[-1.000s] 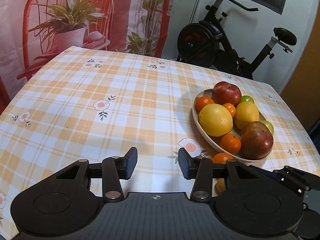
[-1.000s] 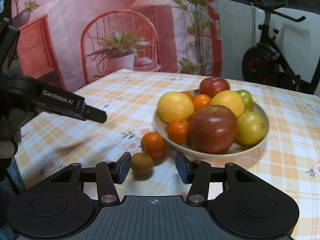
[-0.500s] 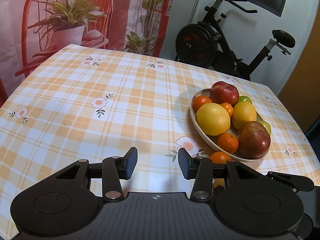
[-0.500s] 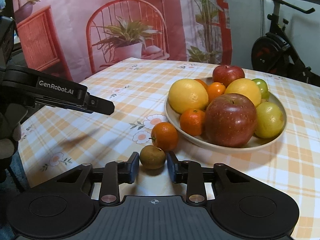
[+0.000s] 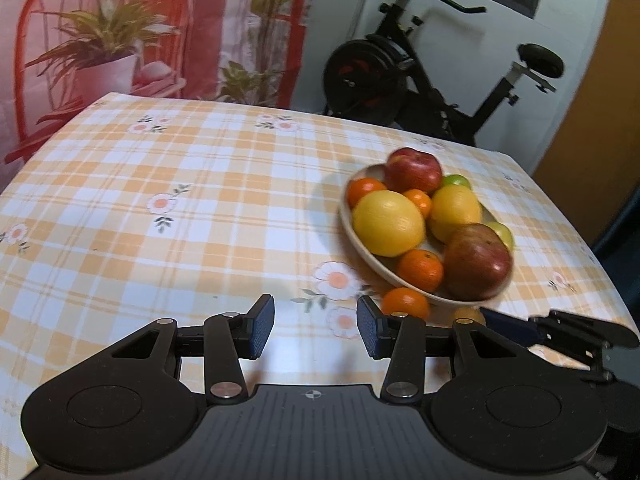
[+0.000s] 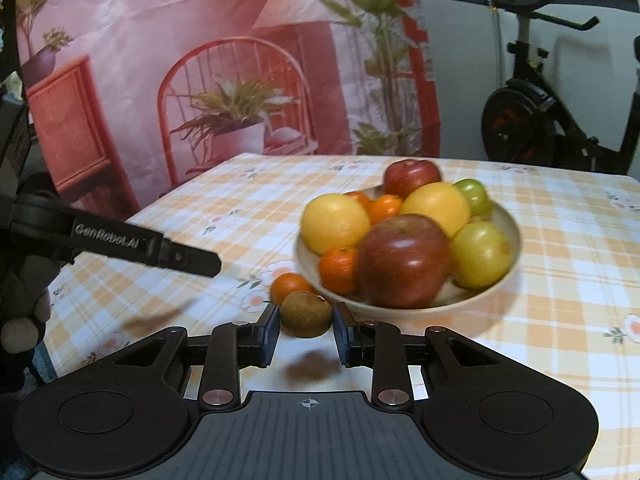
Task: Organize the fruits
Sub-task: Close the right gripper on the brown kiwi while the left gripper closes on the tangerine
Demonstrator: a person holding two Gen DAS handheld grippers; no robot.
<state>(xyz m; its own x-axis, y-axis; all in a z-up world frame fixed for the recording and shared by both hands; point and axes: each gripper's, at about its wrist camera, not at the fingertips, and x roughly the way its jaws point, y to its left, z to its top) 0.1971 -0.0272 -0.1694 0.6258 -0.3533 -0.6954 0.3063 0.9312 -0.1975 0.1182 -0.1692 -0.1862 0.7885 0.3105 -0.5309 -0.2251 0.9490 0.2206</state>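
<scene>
My right gripper [image 6: 306, 330] is shut on a brown kiwi [image 6: 307, 313], which hangs just above the checked tablecloth with its shadow beneath. Behind it a loose mandarin [image 6: 289, 286] lies on the cloth beside a cream bowl [image 6: 508, 268]. The bowl holds two red apples, two big yellow citrus fruits, green fruits and several mandarins. In the left wrist view my left gripper [image 5: 315, 330] hovers open over bare cloth, nothing between its pads. The bowl [image 5: 352, 236] sits to its right, the loose mandarin [image 5: 405, 303] in front of it, and the right gripper [image 5: 504, 326] pokes in at lower right.
The table [image 5: 160, 184] carries an orange-and-white checked cloth with flower prints. An exercise bike [image 5: 420, 80] stands beyond the far edge, and a printed pink backdrop [image 6: 200, 60] hangs behind. The left gripper's arm [image 6: 120, 242] and a gloved hand [image 6: 24, 304] fill the left of the right wrist view.
My right gripper moved forward around the kiwi, shut on it and lifted it slightly off the cloth. The left gripper has stayed open and almost still.
</scene>
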